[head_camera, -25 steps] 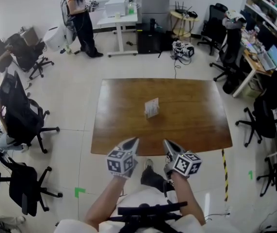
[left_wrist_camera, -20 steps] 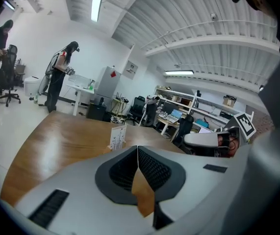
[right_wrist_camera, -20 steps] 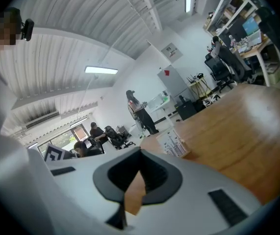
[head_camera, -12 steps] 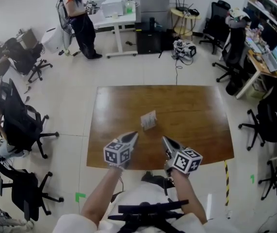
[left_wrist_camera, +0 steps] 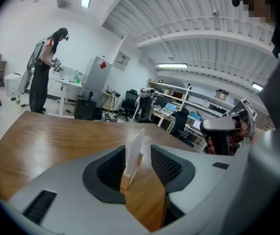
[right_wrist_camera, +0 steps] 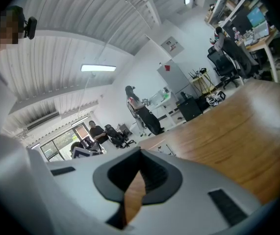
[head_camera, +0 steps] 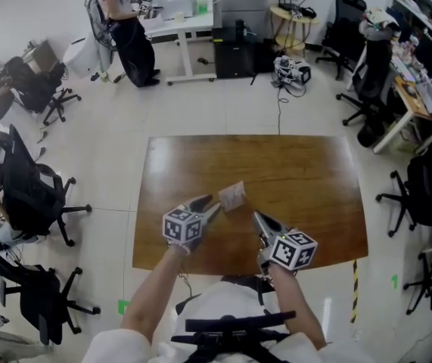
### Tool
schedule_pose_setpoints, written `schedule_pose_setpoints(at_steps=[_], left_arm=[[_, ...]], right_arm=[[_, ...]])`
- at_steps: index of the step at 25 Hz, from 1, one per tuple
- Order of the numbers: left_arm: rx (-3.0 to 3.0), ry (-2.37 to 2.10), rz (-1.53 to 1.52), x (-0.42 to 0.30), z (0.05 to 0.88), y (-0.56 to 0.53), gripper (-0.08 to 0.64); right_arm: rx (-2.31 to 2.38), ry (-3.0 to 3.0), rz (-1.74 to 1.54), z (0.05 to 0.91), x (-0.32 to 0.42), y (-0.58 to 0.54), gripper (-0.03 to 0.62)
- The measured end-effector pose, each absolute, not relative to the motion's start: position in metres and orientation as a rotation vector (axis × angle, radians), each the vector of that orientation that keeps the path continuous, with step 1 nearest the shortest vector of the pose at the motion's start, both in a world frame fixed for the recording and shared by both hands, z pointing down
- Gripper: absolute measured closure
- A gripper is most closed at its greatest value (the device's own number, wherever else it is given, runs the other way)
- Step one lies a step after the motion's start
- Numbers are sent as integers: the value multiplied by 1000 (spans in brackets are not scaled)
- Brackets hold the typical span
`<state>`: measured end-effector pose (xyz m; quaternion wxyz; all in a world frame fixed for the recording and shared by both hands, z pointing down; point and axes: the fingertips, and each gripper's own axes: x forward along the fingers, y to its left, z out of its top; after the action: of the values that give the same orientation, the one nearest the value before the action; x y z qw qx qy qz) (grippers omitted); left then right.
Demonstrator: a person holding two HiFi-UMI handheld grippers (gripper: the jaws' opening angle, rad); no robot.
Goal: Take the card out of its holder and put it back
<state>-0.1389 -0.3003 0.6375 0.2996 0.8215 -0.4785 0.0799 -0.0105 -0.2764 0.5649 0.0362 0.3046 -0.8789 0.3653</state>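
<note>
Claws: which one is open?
Left claw: its jaws have just been opening and stand apart, card and holder between them. Right claw: jaws together, empty.

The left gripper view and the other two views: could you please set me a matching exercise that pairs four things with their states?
1. left hand-held gripper
2. right hand-held gripper
3. card
4. table

A. glossy brown wood
B. jaws together, nothing between them
C. upright in its wooden holder
D. jaws apart, one on each side of the card

Pairs: 1-D, 2-B, 3-C, 4-A.

The left jaws have just been opening. The card stands between them, and the pads do not press on it.
</note>
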Motion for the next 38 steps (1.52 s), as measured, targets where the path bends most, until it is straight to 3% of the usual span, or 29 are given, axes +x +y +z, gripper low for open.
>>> schedule_pose_setpoints(at_steps=[21,38], left_arm=[[2328,-943,358,-106,684,-347,385],[2351,-862,410,-89,694,-358,490]], right_arm=[[917,-2624,1154,600,-19,-311,592],[921,-2472,1108,638,-32,-329,592]])
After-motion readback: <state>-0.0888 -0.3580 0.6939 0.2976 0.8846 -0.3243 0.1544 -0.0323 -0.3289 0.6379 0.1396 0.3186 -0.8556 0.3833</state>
